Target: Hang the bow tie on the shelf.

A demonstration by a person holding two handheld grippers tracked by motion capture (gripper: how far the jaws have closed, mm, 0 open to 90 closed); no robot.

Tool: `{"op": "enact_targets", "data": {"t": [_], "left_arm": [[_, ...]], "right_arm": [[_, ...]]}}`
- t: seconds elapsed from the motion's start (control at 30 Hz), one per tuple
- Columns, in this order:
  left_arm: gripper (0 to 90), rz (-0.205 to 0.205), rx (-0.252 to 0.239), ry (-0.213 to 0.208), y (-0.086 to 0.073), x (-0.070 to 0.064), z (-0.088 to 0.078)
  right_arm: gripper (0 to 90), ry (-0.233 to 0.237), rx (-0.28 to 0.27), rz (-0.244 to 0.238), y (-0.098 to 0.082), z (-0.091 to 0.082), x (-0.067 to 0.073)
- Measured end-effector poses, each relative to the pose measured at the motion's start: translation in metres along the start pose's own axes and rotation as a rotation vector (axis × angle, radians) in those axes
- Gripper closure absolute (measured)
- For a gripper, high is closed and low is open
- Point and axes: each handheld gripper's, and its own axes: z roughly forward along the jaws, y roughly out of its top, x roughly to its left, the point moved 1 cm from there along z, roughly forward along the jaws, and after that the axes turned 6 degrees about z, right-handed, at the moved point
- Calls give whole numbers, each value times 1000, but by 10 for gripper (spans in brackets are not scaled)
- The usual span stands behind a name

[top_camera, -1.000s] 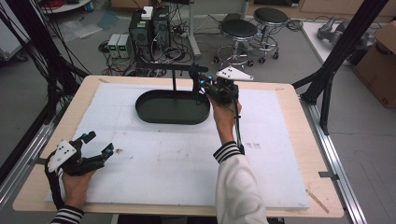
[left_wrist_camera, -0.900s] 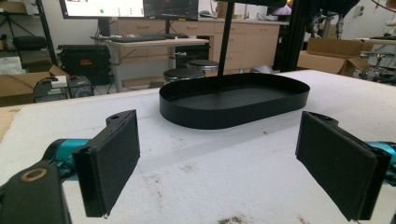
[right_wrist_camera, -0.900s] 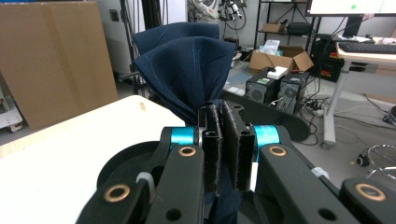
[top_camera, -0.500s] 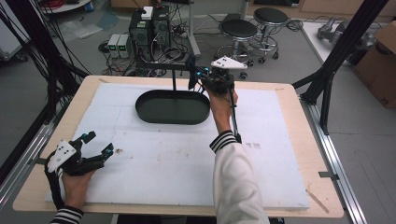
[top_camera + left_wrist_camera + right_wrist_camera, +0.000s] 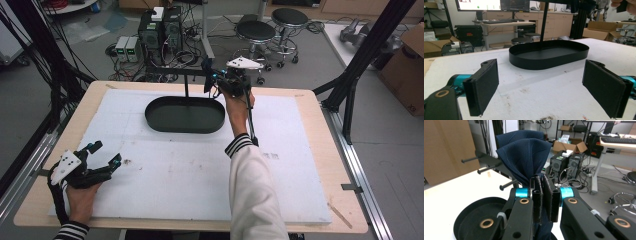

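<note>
Two grippers in play, one per hand. R gripper has its jaws pinched nearly together on a dark navy cloth; in the right gripper view the fabric is clamped between the pads and fans up above them in folds, w/ a bit hanging below the jaws too. In the high view the R gripper is held up at the far edge of the table, just past the right end of the black oval tray, next to the thin black stand post that rises from behind the tray. Cloth itself is hard to make out from above, hidden by the gripper & hand.

L gripper sits at the near-left corner of the white board, well apart from the tray, jaws spread wide w/ nothing between them. Left gripper view confirms: both black pads stand far apart over bare white surface, pointing toward the tray.

Tray: shallow, black, oval, low wall all round. Inside looks bare in the left gripper view and high view; the right gripper view shows the tray directly below the R jaws, part of its floor blocked by the gripper body. Black pegs stick out from a rack behind the cloth.
</note>
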Motion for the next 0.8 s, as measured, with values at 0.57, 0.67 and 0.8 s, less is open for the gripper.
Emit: {"op": "enact_targets", "data": {"t": [0.57, 0.67, 0.8], "left_arm": [[141, 4, 0, 0, 0, 0, 0], [141, 3, 0, 0, 0, 0, 0], [141, 1, -1, 0, 0, 0, 0]], "right_arm": [[858, -15, 14, 15, -5, 5, -9], [857, -26, 17, 15, -7, 7, -11], [857, -38, 10, 27, -7, 4, -16]]}}
